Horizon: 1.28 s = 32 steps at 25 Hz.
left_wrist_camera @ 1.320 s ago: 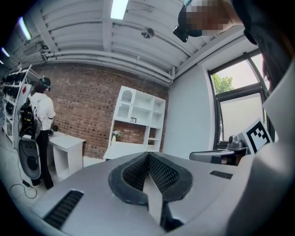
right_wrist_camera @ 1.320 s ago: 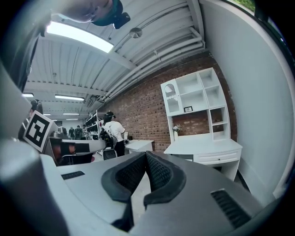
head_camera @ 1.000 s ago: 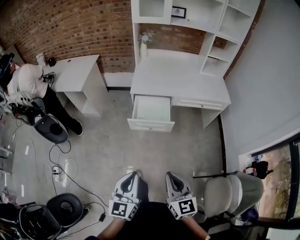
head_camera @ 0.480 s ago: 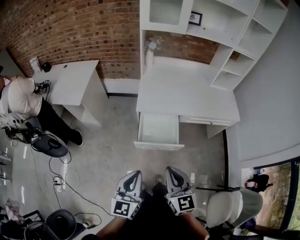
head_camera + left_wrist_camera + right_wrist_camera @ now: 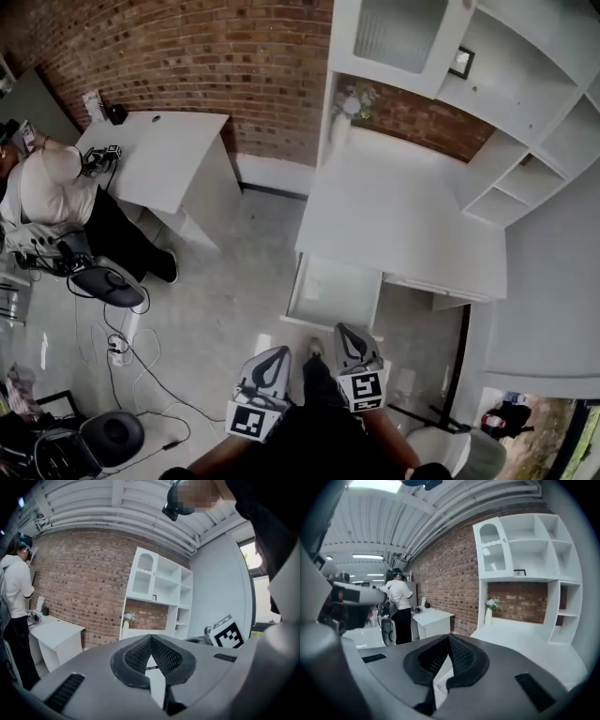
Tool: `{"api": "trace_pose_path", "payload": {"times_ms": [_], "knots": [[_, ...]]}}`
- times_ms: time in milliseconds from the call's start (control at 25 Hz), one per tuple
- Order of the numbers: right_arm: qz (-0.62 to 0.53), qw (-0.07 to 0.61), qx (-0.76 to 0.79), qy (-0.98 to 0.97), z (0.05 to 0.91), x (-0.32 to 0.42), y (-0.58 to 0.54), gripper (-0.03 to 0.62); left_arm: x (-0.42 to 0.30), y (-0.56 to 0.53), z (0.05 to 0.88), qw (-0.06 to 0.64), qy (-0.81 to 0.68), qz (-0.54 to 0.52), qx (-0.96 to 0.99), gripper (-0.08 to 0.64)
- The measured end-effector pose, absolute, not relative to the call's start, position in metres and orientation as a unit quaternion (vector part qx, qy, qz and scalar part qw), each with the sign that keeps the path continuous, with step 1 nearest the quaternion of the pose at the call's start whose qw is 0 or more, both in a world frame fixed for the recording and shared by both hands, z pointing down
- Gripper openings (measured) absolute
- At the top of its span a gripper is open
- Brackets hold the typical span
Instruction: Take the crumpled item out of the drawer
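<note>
The white drawer [image 5: 330, 322] stands pulled out from under the white desk [image 5: 403, 220], just ahead of both grippers in the head view. Its inside looks pale, and I cannot make out a crumpled item in it. My left gripper [image 5: 277, 352] is low in the frame, short of the drawer front and left of it, with its jaws closed tip to tip and nothing between them [image 5: 151, 638]. My right gripper [image 5: 343, 330] reaches the drawer's front edge, also shut and empty [image 5: 449, 637].
A person [image 5: 42, 183] stands at a second white desk [image 5: 159, 155] on the left, with an office chair [image 5: 105, 281] and floor cables [image 5: 122, 349] nearby. A vase of flowers [image 5: 343, 112] and a shelf unit [image 5: 487, 84] top the main desk. A pale chair [image 5: 450, 455] is at the lower right.
The head view has moved forward and left, so the desk and open drawer are nearer and right of centre. Both grippers have stayed shut and now sit just before the drawer front.
</note>
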State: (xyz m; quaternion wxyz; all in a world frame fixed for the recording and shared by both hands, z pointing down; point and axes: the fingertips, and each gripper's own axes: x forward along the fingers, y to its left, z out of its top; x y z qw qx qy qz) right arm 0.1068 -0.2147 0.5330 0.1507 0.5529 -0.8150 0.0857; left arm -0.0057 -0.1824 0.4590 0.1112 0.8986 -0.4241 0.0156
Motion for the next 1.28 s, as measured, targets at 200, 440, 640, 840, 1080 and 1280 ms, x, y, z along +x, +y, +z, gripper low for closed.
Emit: {"api": "trace_pose_path", "payload": {"times_ms": [200, 440, 640, 840, 1080, 1280], "knots": [[0.112, 0.216, 0.505, -0.828, 0.607, 0.104, -0.282, 0.012, 0.0, -0.231, 0.467, 0.128, -0.448, 0.017, 0.884, 0.025], [0.175, 0.284, 0.453, -0.826, 0.709, 0.098, -0.327, 0.014, 0.004, -0.279, 0.49, 0.145, -0.458, 0.024, 0.877, 0.025], [0.224, 0.334, 0.413, -0.817, 0.791, 0.095, -0.346, 0.045, 0.003, -0.307, 0.508, 0.161, -0.474, 0.029, 0.865, 0.025], [0.256, 0.374, 0.395, -0.799, 0.852, 0.097, -0.364, 0.104, 0.005, -0.326, 0.525, 0.172, -0.478, 0.032, 0.861, 0.025], [0.291, 0.419, 0.37, -0.777, 0.926, 0.099, -0.367, 0.14, 0.012, -0.338, 0.545, 0.186, -0.474, 0.04, 0.86, 0.025], [0.316, 0.452, 0.353, -0.756, 0.973, 0.103, -0.37, 0.158, 0.015, -0.346, 0.564, 0.192, -0.469, 0.055, 0.86, 0.025]]}}
